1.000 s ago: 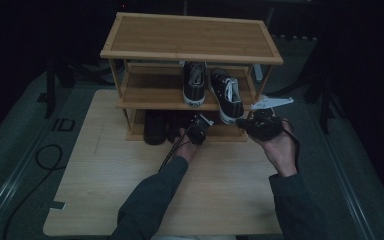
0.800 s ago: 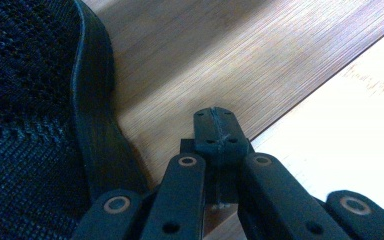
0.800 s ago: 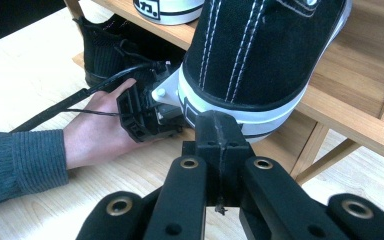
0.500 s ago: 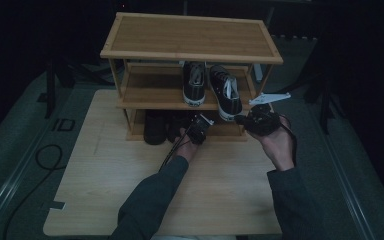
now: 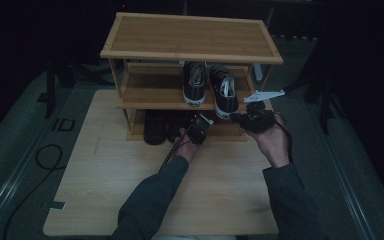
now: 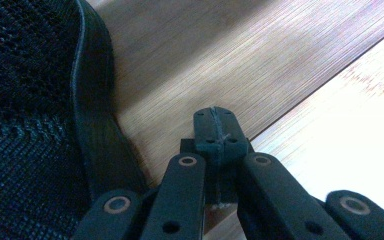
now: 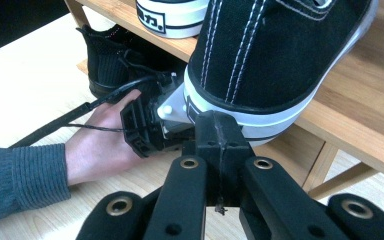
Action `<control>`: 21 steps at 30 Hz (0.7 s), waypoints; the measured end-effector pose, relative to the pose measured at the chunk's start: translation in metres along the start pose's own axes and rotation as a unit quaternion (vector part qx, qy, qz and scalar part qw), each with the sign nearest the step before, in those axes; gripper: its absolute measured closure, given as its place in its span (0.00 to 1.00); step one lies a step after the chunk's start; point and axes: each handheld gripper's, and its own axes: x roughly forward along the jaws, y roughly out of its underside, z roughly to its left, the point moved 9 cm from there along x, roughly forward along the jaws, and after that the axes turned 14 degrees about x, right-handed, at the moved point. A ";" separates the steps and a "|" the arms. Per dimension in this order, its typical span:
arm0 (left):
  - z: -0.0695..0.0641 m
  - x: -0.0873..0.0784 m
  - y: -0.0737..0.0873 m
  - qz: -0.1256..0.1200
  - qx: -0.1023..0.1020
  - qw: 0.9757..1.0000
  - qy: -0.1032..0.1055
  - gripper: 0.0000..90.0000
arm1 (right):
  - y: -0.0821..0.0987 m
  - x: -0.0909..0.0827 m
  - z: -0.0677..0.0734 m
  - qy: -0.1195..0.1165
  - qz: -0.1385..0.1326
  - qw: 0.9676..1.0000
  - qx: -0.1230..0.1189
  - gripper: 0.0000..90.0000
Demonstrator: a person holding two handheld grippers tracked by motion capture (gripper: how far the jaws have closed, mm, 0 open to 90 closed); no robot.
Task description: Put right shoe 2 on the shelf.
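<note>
Black canvas sneaker with a white rubber sole stands on the middle shelf of the three-tier bamboo shoe rack, at that shelf's right end, its heel jutting over the front edge; a matching second sneaker stands just beside it on the left. In the high view the right gripper sits just in front of that heel, while the left gripper is lower, at the front edge of the bottom shelf, near a pair of dark mesh shoes standing there. The rack occupies the far edge of the pale wooden tabletop.

From the left gripper view, the left gripper has its jaws pressed together with nothing between them, above the wooden board, just beside the dark mesh shoe.

From the right gripper view, the right gripper also has its jaws together, empty, the tips right at the white sole of the sneaker; whether they touch it I cannot tell. The left hand lies beyond, holding its gripper.
</note>
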 end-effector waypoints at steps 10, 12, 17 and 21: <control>-0.001 0.000 0.000 -0.008 -0.003 1.000 0.006 1.00 | -0.006 0.004 -0.002 -0.002 0.000 1.000 0.004 1.00; -0.001 0.000 0.000 -0.007 -0.003 1.000 0.003 1.00 | -0.008 0.003 -0.003 0.000 -0.002 1.000 0.005 1.00; 0.000 0.000 0.000 -0.009 -0.005 1.000 0.000 1.00 | -0.011 0.007 -0.002 -0.003 -0.002 1.000 0.003 1.00; -0.001 0.000 0.000 -0.010 -0.004 1.000 0.001 1.00 | -0.013 0.011 0.000 -0.001 0.000 1.000 0.002 1.00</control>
